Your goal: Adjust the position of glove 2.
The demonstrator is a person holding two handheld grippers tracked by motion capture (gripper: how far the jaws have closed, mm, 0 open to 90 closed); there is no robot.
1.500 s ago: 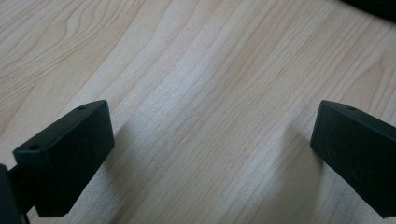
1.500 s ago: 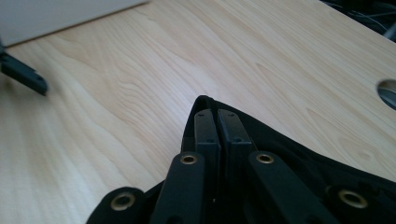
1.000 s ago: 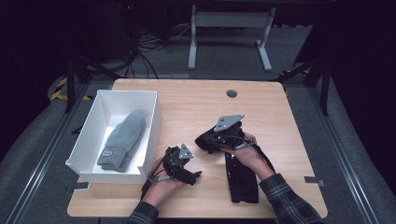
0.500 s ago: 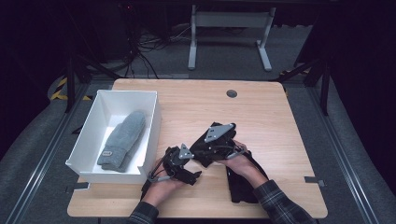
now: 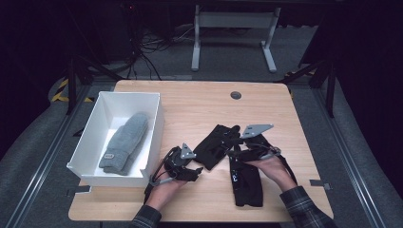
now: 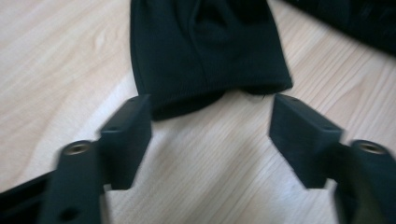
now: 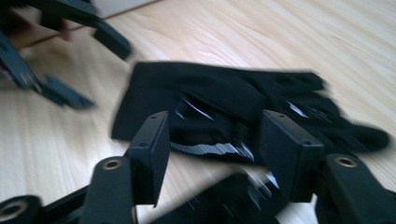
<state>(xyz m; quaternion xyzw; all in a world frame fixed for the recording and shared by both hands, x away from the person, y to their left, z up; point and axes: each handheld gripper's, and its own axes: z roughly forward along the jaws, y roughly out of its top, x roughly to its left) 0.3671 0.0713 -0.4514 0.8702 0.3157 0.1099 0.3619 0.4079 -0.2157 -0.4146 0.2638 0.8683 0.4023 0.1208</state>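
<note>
- Left claw [image 5: 197, 169] is sitting lower centre of the high view; its jaws have just been closing, now half apart, nothing between them, cuff of the black glove [image 6: 205, 51] lying just ahead.
- Right claw [image 5: 231, 151] is hovering right of centre, its jaws just been opening, gripping nothing.
- Black glove is lying on the bench [image 5: 199, 102] between both claws.
- Second black glove [image 5: 247, 183] is lying under the right hand.
- Grey mitten [image 5: 124, 142] is resting in the white box [image 5: 92, 137] at left.
</note>
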